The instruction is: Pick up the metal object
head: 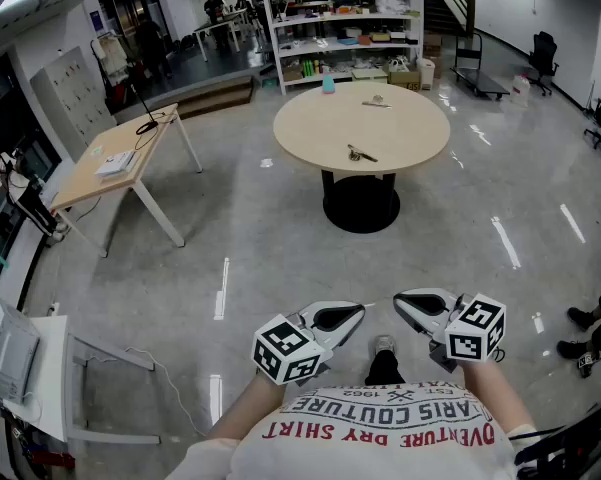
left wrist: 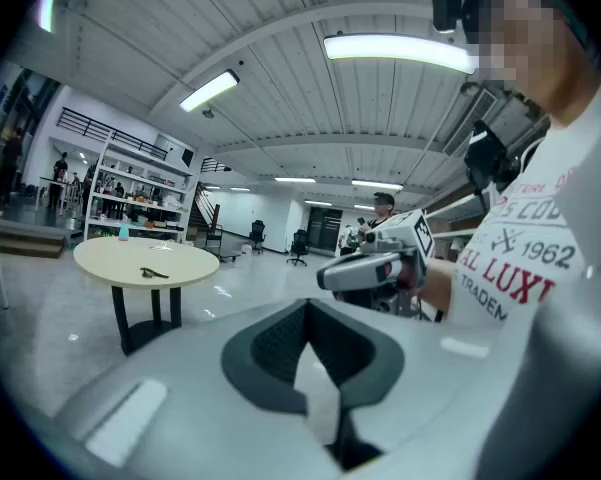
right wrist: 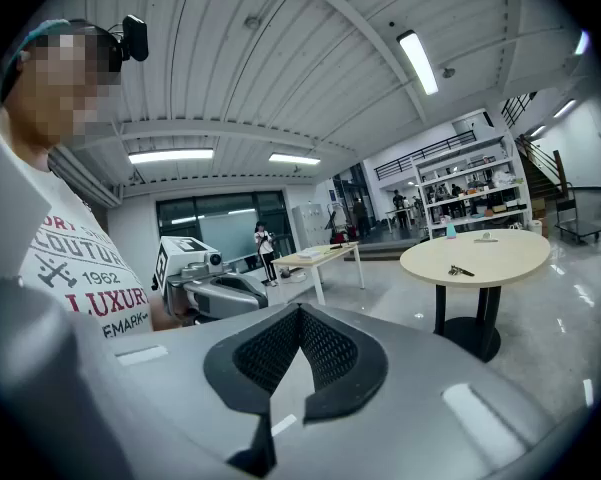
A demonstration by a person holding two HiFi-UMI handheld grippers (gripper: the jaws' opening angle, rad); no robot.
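Observation:
A small dark metal object [head: 361, 154] lies near the front of a round beige table [head: 310, 128] well ahead of me. It also shows as the metal object [left wrist: 155, 272] in the left gripper view and as the metal object [right wrist: 460, 270] in the right gripper view. My left gripper [head: 356, 314] and right gripper [head: 400, 304] hang side by side close to my body, far short of the table. The left gripper [left wrist: 305, 310] has its pads together with nothing between them. So does the right gripper [right wrist: 300, 313].
On the table's far side lie a second small object [head: 377, 102] and a blue bottle [head: 328, 81]. A wooden desk [head: 110, 163] stands left, a white table [head: 20, 368] near left, shelving [head: 345, 28] behind. A person's feet [head: 585, 333] are at the right.

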